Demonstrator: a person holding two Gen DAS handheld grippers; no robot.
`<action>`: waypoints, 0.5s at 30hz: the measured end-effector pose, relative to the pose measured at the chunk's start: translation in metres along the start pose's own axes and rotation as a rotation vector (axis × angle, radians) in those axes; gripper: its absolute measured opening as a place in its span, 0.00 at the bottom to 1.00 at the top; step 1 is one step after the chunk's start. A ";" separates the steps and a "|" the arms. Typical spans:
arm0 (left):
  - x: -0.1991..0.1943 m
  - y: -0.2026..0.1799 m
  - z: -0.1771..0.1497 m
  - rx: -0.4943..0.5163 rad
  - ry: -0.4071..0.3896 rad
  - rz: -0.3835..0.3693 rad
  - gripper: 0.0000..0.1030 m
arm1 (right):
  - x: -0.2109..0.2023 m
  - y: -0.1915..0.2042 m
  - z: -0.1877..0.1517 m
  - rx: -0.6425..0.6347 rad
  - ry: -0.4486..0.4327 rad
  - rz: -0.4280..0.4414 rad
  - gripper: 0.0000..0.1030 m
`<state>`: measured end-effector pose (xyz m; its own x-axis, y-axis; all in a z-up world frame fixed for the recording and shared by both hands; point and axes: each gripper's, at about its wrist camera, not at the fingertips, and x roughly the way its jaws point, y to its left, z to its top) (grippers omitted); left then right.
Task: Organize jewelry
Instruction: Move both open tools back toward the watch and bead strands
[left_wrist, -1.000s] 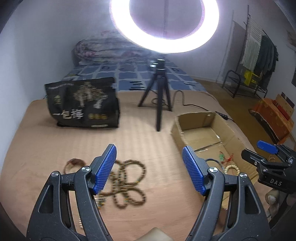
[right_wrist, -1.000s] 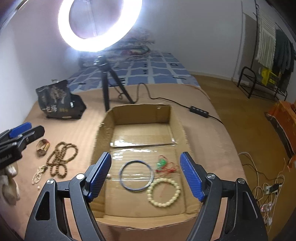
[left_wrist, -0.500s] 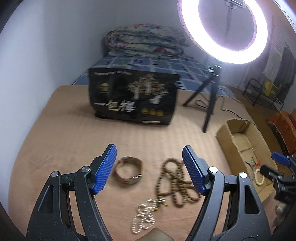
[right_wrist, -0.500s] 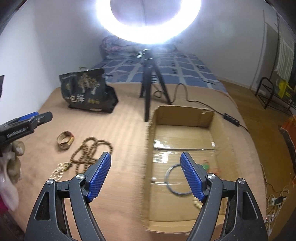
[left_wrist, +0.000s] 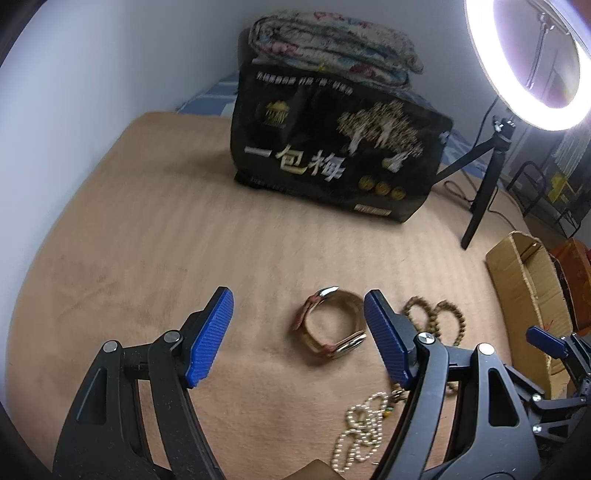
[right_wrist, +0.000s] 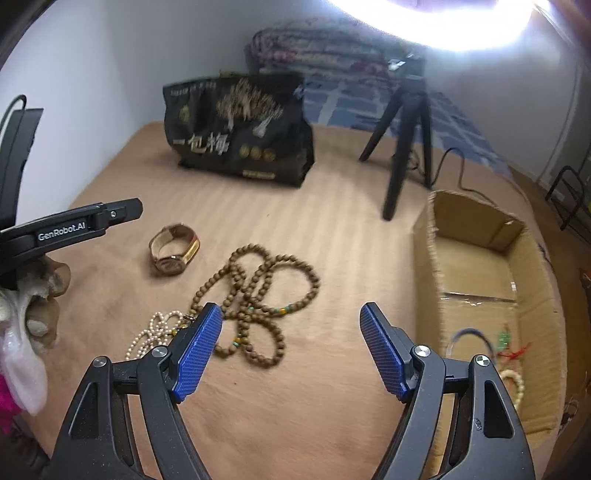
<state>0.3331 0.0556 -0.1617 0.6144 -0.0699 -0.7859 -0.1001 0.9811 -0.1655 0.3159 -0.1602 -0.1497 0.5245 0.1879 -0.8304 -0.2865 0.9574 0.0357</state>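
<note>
**Both grippers spread wide over jewelry on the tan blanket**

The left gripper (left_wrist: 298, 334) points forward and down at the blanket (left_wrist: 155, 236), its blue pads parted and gripping nothing. The watch (left_wrist: 330, 322) lies on the blanket between the pads, nearer the right one, apart from both. In the right wrist view the left gripper (right_wrist: 137, 208) reaches in level from the left edge, with gloved fingers (right_wrist: 44, 295) curled under its handle.

The right gripper (right_wrist: 291, 347) is angled downward too, jaws released and empty. The brown bead necklace (right_wrist: 258, 291) lies in loops just ahead of its left pad, the white pearl strand (right_wrist: 153, 328) beside that, toward the blanket's left edge, and the watch (right_wrist: 173, 250) further back.

The cardboard box (right_wrist: 428, 258) sits at the blanket's right side; a blue ring bangle (right_wrist: 476, 332), a red-and-green charm (right_wrist: 508, 343) and a pale bead bracelet (right_wrist: 515, 384) lie inside it. A black bag (right_wrist: 240, 129) and a tripod (right_wrist: 402, 140) stand toward the far edge.
</note>
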 end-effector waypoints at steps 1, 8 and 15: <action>0.004 0.002 -0.002 -0.003 0.009 -0.001 0.72 | 0.005 0.003 0.000 -0.003 0.010 -0.003 0.75; 0.024 0.008 -0.008 -0.012 0.057 -0.007 0.59 | 0.039 0.009 0.004 0.038 0.093 0.009 0.75; 0.037 0.011 -0.010 -0.025 0.085 -0.024 0.56 | 0.071 0.010 0.007 0.100 0.164 0.013 0.75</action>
<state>0.3471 0.0622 -0.1989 0.5482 -0.1097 -0.8291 -0.1057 0.9743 -0.1989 0.3553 -0.1356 -0.2042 0.3812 0.1703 -0.9087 -0.2074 0.9736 0.0955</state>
